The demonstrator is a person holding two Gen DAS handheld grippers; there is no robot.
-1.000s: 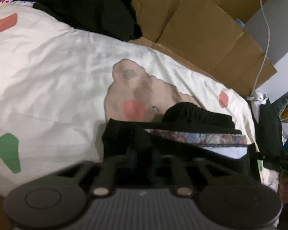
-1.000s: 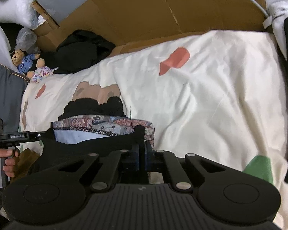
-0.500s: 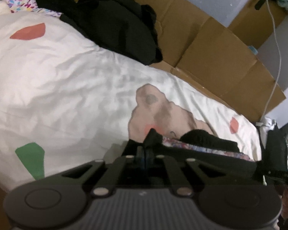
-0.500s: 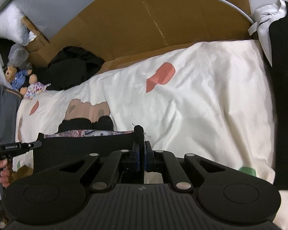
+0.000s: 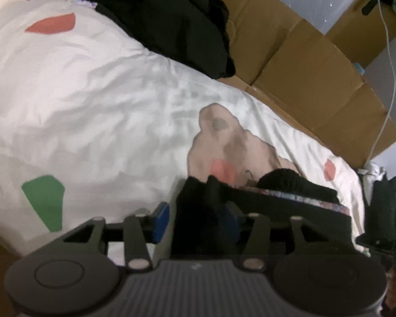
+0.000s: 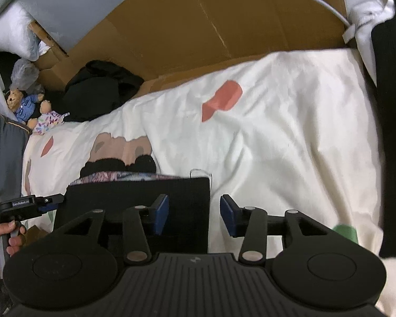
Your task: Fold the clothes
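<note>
**Left wrist and right wrist views: fold-clothes stock, as it lies**

Item: black garment, one. It lies flat on the bed cover at 6 o'clock, square-edged, with a patterned band showing along its far edge.

Handling, by my judgement: soft, light and limp. It will sag and slide on itself, with nothing in it to break. It is best taken at the two near corners, pinching all layers at once so the lower ones do not trail.

Left tool: spread wide, with a bunch of black cloth lying loose between the fingers at the garment's left corner. My hand is on its handle.

Right tool: spread wide, straddling the garment's right edge and clamping nothing.

Count:
- Tools: two.
- Garment on the bed cover: one.
- Dark clothing heap: one, at 11 o'clock, off the far edge of the bed. I cannot tell how many pieces are in it.
- Soft toys: two, a bear and a smaller toy, at 9 o'clock.
- Cardboard: along 12 o'clock, several panels.
</note>
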